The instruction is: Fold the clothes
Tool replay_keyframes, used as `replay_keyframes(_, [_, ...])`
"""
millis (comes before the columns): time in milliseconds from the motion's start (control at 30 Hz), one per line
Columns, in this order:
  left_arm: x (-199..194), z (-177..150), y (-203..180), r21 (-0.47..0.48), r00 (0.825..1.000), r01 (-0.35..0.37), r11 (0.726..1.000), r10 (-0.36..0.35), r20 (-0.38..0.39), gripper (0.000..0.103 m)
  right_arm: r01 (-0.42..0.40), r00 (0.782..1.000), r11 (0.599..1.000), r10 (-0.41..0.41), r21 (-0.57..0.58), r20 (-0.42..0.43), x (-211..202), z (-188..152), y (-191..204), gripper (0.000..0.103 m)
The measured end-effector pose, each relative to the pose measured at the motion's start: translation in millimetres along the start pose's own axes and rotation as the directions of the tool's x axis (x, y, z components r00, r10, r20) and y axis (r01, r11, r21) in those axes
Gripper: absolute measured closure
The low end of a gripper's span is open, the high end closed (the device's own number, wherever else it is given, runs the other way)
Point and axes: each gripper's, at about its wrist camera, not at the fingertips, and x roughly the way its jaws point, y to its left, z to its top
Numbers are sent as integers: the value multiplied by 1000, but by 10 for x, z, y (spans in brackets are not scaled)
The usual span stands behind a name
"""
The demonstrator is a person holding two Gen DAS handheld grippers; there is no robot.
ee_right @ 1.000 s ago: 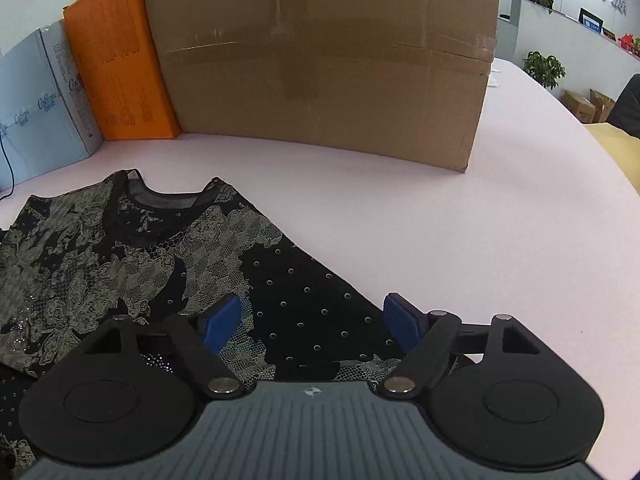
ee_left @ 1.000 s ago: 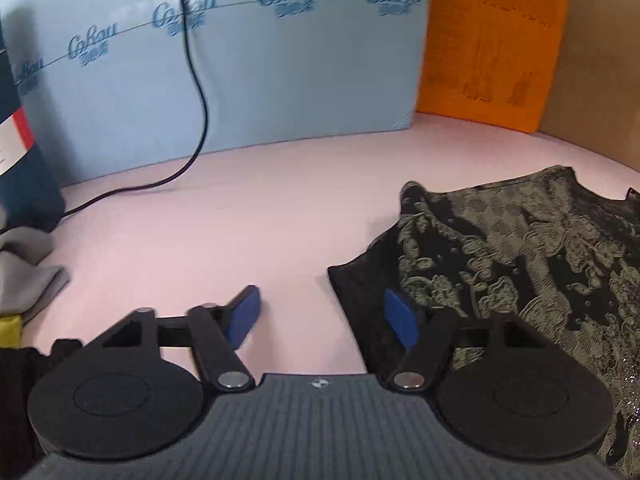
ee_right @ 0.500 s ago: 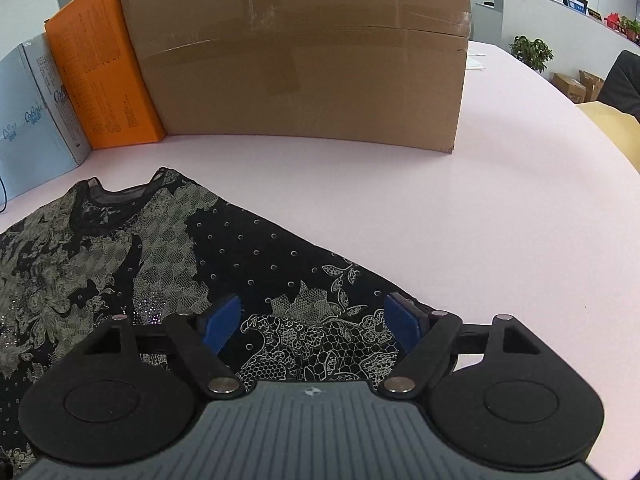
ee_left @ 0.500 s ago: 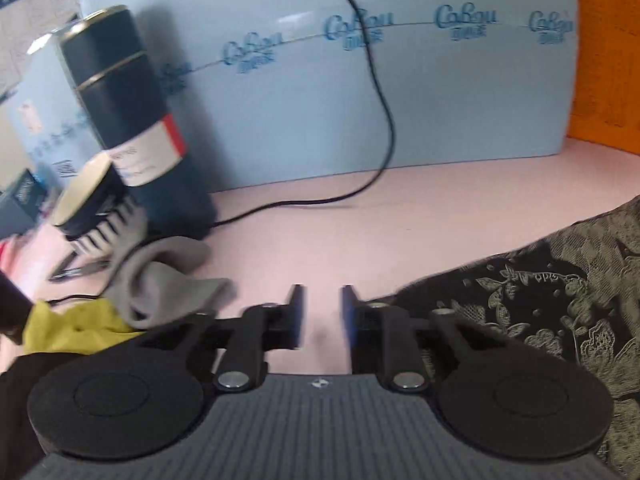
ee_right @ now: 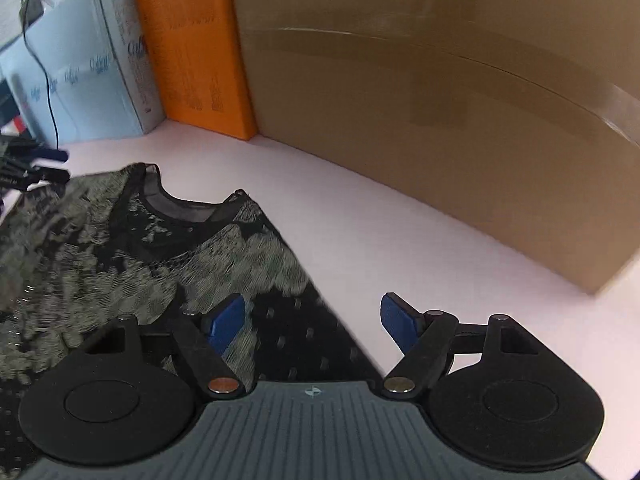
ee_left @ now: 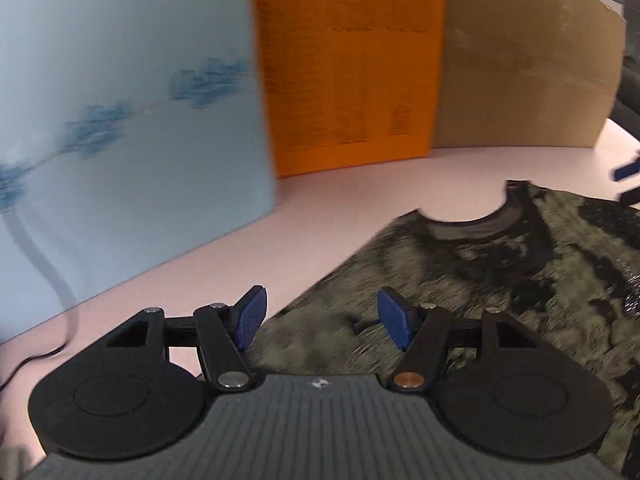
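left wrist view
garment: a dark patterned top (ee_left: 460,272) is lying flat on the pink table (ee_left: 328,200), filling the lower right of the frame, its round neckline sitting right of centre.
left claw: the left gripper (ee_left: 322,322) is showing at the bottom centre with its blue pads (ee_left: 250,318) apart and its jaws opening; nothing is sitting between them, and the pads are hanging over the near left edge of the top without pressing on it.
other claw: a blue tip of the right gripper (ee_left: 626,170) is poking in at the right edge.
backdrop: a light blue box (ee_left: 120,120) is standing at the upper left, an orange box (ee_left: 352,64) at the upper centre and a cardboard box (ee_left: 528,68) at the upper right.

right wrist view
garment: the same top (ee_right: 168,256) is spreading over the left half of the frame, its right edge running down to the bottom centre.
right claw: the right gripper (ee_right: 312,320) is standing wide and easing slightly inward, holding nothing; its left pad is hovering over the dotted part of the cloth, its right pad over bare table (ee_right: 400,240).
other claw: the left gripper (ee_right: 40,168) is showing blurred at the left edge.

step: judging by the flat top and two empty claws, a fold is about to begin, with both claws lining up on opposite sides.
next move: each claw is needing to drop to its edge and pinch one layer before lifting.
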Motion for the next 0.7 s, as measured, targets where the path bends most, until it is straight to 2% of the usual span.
replay_keyframes(167, [391,136,-144,58,998,-3,998,7,-56,42,-47,994,996,39,-80,-99,371,182,-72,30])
replay_keyframes(200, [454,143,-167,72,997,-2,997,8,-72,42,-56,992,994,44,-96,-119,421,180,-57,35])
replay_keyframes(233, [508,139,-198,97,996,-6,995,15,-90,43,-65,989,992,49,-111,-139,460,171,-33,45])
replay_keyframes(267, [527,121,-220,113,996,-1,994,11,-83,51,-67,989,991,51,-116,-138,452,168,-7,48])
replay_keyframes(300, [526,122,-234,116,997,16,993,-7,-82,80,-68,989,990,52,-121,-136,444,166,18,68])
replay_keyframes(333, [523,126,-246,117,996,36,993,-26,-82,96,-68,989,990,50,-125,-136,434,166,46,100])
replay_keyframes(367, [515,134,-277,128,996,36,991,-26,-84,103,-57,990,989,38,-134,-139,415,171,82,101])
replay_keyframes(467, [493,171,-326,154,999,8,988,-1,-45,103,-23,995,974,-1,-223,-104,362,174,195,101])
replay_keyframes(567, [472,249,-284,131,999,-50,990,50,7,103,23,998,979,-36,-203,-57,371,267,121,101])
replay_keyframes(700, [470,403,-221,101,990,-130,986,124,68,103,70,997,976,-74,-206,-10,455,410,96,101])
